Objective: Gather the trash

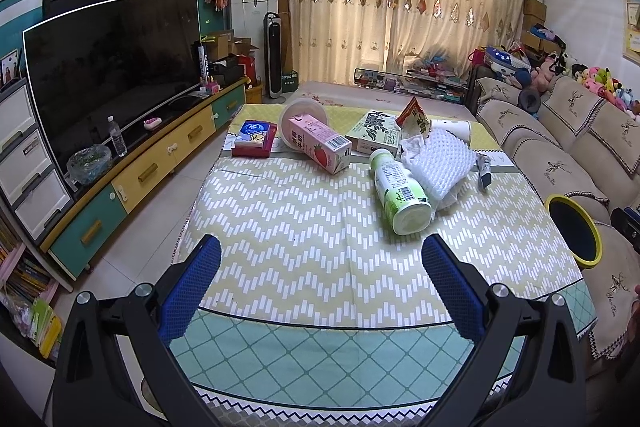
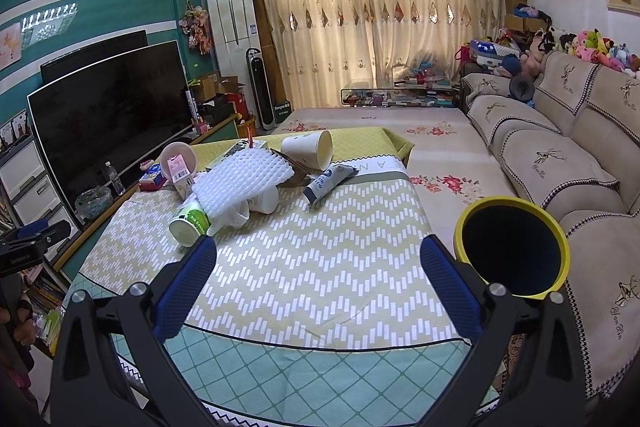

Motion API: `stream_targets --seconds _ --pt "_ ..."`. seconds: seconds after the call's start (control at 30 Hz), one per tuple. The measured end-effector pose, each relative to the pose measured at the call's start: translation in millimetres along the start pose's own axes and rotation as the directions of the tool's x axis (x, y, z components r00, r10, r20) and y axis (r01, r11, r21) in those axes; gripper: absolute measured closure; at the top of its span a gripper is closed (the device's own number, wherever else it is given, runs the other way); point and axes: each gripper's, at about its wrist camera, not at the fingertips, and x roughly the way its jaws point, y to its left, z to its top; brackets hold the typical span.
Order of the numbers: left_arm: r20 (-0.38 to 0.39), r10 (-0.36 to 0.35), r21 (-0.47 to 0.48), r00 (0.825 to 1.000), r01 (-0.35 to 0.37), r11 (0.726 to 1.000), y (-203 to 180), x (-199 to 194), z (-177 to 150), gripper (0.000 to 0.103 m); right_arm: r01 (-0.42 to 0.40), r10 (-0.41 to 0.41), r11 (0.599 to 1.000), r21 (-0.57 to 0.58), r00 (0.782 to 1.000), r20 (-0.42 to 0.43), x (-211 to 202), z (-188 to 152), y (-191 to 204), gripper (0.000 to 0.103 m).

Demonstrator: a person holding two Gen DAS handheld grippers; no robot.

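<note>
Trash lies at the far end of the cloth-covered table [image 1: 304, 227]: a pink strawberry milk carton [image 1: 320, 143], a green-and-white bottle [image 1: 400, 191] on its side, white foam netting [image 1: 444, 159], a green box [image 1: 372, 135], a red snack bag [image 1: 414, 117], a paper cup [image 1: 454, 129] and a squeezed tube [image 1: 483, 169]. The right wrist view shows the bottle [image 2: 190, 221], netting [image 2: 244, 179], cup [image 2: 308, 149] and tube [image 2: 326, 183]. A yellow-rimmed bin [image 2: 514, 247] stands at the table's right side. My left gripper [image 1: 320, 263] and right gripper [image 2: 318, 261] are open and empty above the near table.
A red tissue box [image 1: 254, 139] and a pink bowl [image 1: 304, 109] lie at the far left of the table. A sofa [image 2: 560, 163] runs along the right. A TV [image 1: 112, 67] on a low cabinet [image 1: 160, 163] stands left. The left gripper's body shows at the right wrist view's left edge [image 2: 32, 243].
</note>
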Motion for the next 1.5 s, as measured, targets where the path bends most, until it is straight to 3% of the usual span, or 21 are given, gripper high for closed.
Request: stream_targets --seconds 1.0,1.5 --pt "-0.007 -0.005 0.008 1.0 0.005 1.0 -3.5 2.9 -0.9 0.004 0.001 -0.001 1.0 0.005 1.0 -0.009 4.4 -1.9 -2.3 0.006" --pt "0.001 -0.019 0.02 1.0 0.019 1.0 -4.0 43.2 34.9 0.004 -0.052 0.052 0.999 0.006 0.997 -0.061 65.2 21.8 -1.7 0.006"
